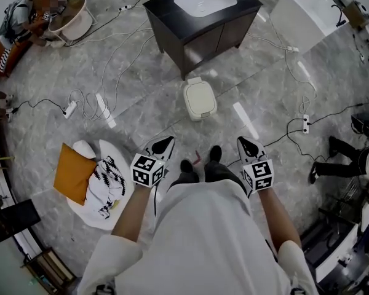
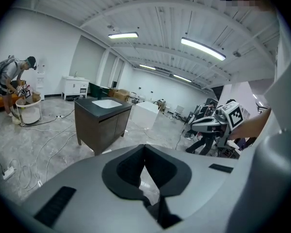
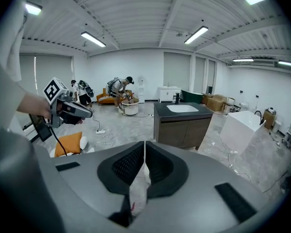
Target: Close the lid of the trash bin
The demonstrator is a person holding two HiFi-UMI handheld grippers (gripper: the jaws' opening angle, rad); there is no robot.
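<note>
The cream trash bin [image 1: 200,98] stands on the grey marble floor in the head view, just in front of the dark cabinet, and its lid lies flat on top. My left gripper [image 1: 165,142] and right gripper [image 1: 245,142] are held at waist height on my side of the bin, well short of it, one on each side of my feet. Both point forward and down. In the left gripper view the left gripper's [image 2: 144,147] jaws meet with nothing between them. In the right gripper view the right gripper's [image 3: 144,143] jaws are also together and empty.
A dark cabinet [image 1: 218,29] with a white sink stands behind the bin, with a white box [image 1: 307,11] to its right. Cables and a power strip [image 1: 69,109] cross the floor. An orange cushion [image 1: 74,172] lies left. A person's legs [image 1: 338,158] are at the right.
</note>
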